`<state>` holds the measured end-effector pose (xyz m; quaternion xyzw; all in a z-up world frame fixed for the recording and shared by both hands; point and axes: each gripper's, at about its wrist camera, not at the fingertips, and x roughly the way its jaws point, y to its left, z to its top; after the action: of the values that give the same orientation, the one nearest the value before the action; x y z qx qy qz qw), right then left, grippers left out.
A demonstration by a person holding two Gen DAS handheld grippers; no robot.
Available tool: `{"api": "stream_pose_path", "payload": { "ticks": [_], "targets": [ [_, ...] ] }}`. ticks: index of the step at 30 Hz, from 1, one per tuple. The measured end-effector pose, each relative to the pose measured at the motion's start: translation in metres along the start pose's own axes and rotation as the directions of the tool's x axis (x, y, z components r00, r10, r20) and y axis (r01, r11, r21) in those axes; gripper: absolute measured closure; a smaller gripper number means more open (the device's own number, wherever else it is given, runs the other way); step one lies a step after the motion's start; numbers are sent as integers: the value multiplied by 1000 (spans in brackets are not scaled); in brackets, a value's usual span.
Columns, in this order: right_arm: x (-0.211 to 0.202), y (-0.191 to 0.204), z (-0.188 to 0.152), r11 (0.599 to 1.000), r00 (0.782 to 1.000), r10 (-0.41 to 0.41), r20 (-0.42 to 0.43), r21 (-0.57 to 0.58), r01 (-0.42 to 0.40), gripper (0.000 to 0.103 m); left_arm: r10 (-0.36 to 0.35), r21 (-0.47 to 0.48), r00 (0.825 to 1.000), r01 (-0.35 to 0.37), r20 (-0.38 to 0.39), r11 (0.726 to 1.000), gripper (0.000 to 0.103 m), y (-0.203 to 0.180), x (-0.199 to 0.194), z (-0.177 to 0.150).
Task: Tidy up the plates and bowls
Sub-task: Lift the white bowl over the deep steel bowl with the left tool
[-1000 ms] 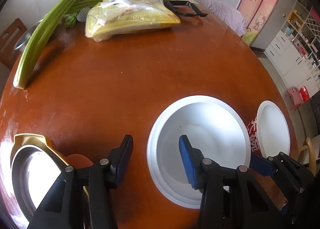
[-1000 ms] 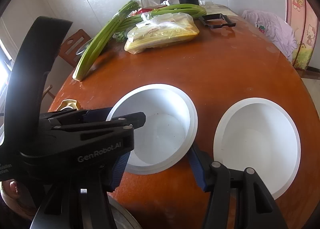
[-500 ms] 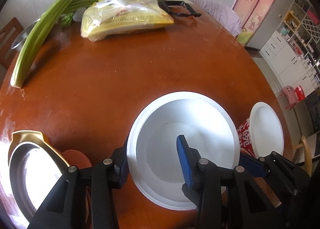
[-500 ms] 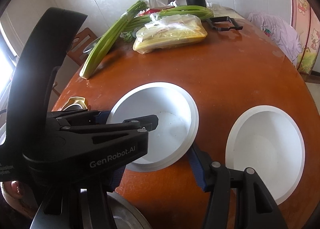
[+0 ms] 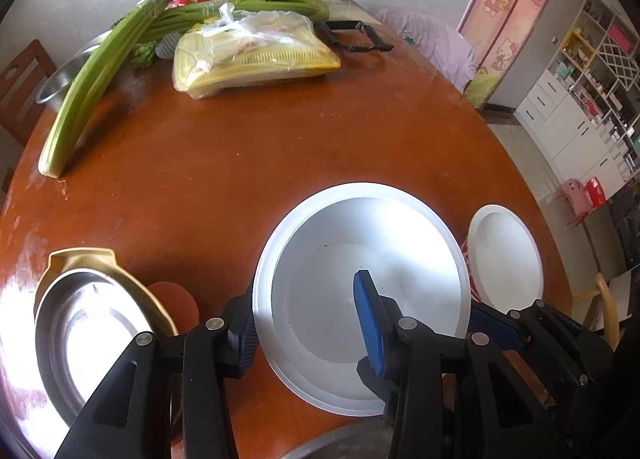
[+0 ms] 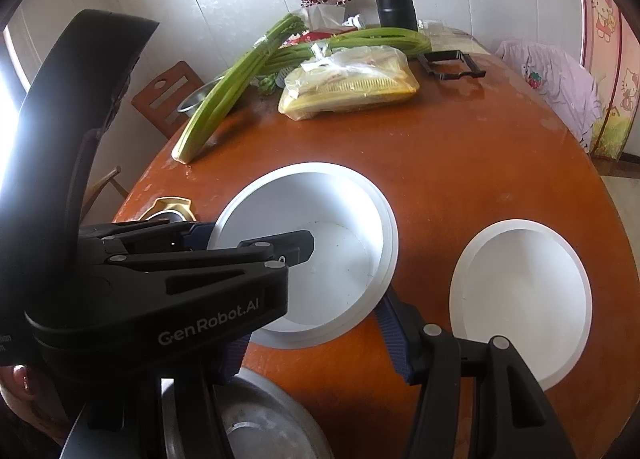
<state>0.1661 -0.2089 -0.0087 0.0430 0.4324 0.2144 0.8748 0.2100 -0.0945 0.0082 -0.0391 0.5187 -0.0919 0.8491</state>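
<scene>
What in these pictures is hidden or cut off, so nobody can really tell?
- Left wrist view: round grey metal dish, cut by the bottom edge.
- Right wrist view: gold-rimmed steel plate, mostly behind the left gripper.
- Both views: whether its jaws actually pinch the big white bowl's rim.

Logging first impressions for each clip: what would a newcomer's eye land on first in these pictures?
Most striking is the large white bowl at the near edge of the round brown table, with the left tongs straddling its rim, one blue pad inside and one outside. A second white bowl sits to its right, beyond the right tongs. Long green stalks and a bagged yellow package lie at the far side.
</scene>
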Motion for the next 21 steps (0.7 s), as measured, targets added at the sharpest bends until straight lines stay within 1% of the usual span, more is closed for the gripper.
{"api": "stream_pose_path", "payload": {
  "ticks": [16,21],
  "targets": [
    [-39,33,-17,998,998,-3,66,-65,7,45,4,-2,997,-4,79,1000,60,2,-53,-29],
    [-50,43,-26,997,997,1,76,-81,5,45,5,-8,996,-4,90,1000,59,4,-65,-42]
  ]
}}
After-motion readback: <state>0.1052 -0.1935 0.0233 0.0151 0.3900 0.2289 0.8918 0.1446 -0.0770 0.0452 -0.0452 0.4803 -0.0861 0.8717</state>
